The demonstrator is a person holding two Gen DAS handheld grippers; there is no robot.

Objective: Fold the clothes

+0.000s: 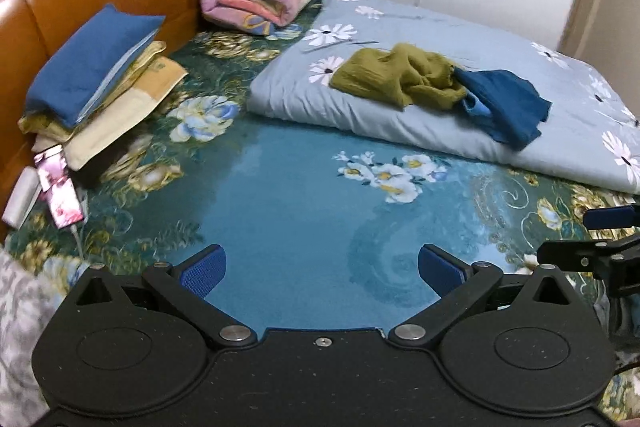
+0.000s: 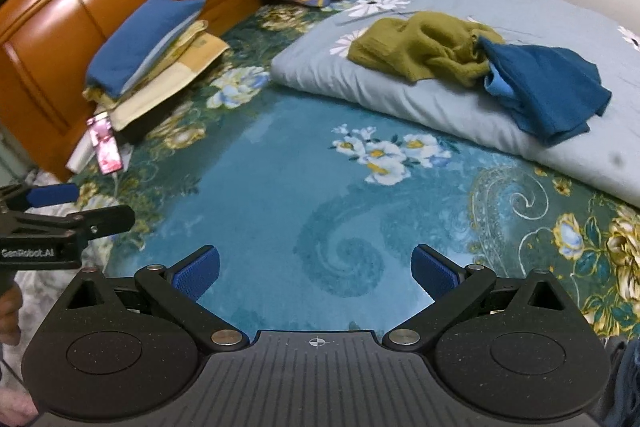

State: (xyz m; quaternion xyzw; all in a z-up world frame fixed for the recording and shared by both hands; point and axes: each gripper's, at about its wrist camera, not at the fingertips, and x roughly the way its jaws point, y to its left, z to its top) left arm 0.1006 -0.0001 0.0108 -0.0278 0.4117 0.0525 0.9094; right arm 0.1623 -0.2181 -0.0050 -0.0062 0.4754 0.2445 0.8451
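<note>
Both the left hand-held gripper and the right hand-held gripper hung wide open and empty above the bed. Ahead of them, the green garment and blue garment lay crumpled, touching, on the quilt.

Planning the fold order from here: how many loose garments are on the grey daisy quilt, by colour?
Olive-green garment: 1, crumpled
Dark blue garment: 1, crumpled, its edge touching the olive one
Total: 2 loose garments, both lying on the quilt. Both grippers, left gripper and right gripper, are open and hold nothing.
</note>
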